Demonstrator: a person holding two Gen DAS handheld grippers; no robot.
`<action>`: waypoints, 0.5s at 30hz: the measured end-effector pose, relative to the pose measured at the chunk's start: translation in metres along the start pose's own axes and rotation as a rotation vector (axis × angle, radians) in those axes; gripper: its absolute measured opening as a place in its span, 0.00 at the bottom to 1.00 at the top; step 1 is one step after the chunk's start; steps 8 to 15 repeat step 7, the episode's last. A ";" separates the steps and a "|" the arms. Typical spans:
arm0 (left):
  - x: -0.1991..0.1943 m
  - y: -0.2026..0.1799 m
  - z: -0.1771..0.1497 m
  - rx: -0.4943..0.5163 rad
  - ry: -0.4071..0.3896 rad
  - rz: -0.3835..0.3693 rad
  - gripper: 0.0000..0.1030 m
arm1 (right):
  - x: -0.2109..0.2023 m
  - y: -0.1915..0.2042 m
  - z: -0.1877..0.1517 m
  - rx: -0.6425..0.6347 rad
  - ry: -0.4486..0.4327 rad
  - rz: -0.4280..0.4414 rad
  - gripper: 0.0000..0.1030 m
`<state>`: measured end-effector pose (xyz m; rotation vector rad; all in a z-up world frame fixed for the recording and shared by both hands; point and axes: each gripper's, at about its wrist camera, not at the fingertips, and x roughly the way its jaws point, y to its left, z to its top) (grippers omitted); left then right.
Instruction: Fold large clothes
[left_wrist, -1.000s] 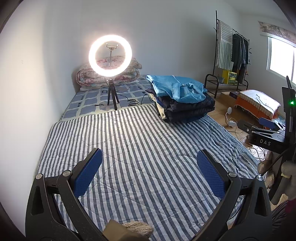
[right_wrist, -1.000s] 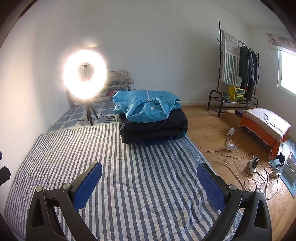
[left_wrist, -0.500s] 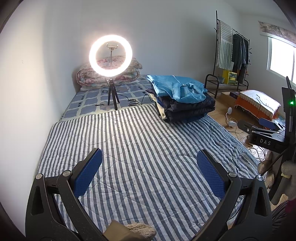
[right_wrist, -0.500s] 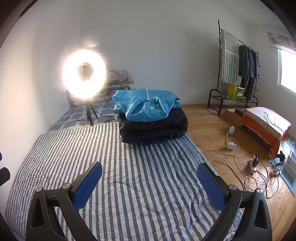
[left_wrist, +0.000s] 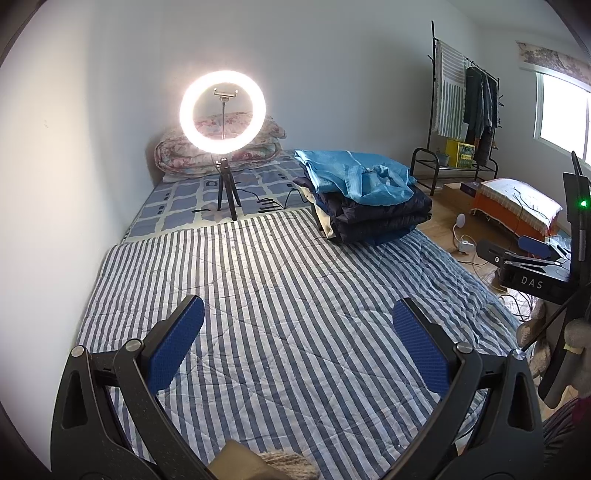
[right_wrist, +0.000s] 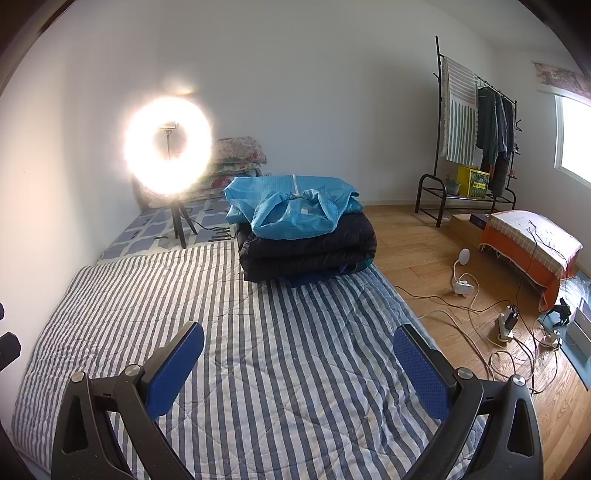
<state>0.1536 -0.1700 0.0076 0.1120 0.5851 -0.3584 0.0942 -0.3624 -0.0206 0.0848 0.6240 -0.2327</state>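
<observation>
A pile of folded clothes stands at the far right corner of the striped quilt (left_wrist: 288, 295): a light blue garment (left_wrist: 358, 177) on top of dark navy padded ones (left_wrist: 380, 218). The pile also shows in the right wrist view, blue garment (right_wrist: 295, 206) over navy ones (right_wrist: 306, 251), on the same quilt (right_wrist: 258, 350). My left gripper (left_wrist: 299, 343) is open and empty above the near part of the quilt. My right gripper (right_wrist: 299, 363) is open and empty too, well short of the pile. The right gripper's body (left_wrist: 532, 273) shows at the left wrist view's right edge.
A lit ring light on a tripod (left_wrist: 222, 110) stands at the bed's far left, with folded floral bedding (left_wrist: 236, 147) behind. A clothes rack (right_wrist: 476, 125), an orange covered stool (right_wrist: 532, 243) and cables with power strips (right_wrist: 506, 325) are on the wooden floor to the right.
Both views shift only slightly. The right gripper has crept a little closer to the pile. Both grippers stay open and empty.
</observation>
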 end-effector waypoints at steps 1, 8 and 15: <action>-0.001 0.000 0.000 0.000 0.000 -0.001 1.00 | 0.000 0.000 0.000 0.000 0.000 -0.001 1.00; -0.003 0.001 0.001 0.001 -0.003 0.003 1.00 | 0.000 -0.001 -0.001 0.007 0.003 -0.003 1.00; -0.003 0.001 0.001 0.001 -0.003 0.003 1.00 | 0.000 -0.001 -0.001 0.007 0.003 -0.003 1.00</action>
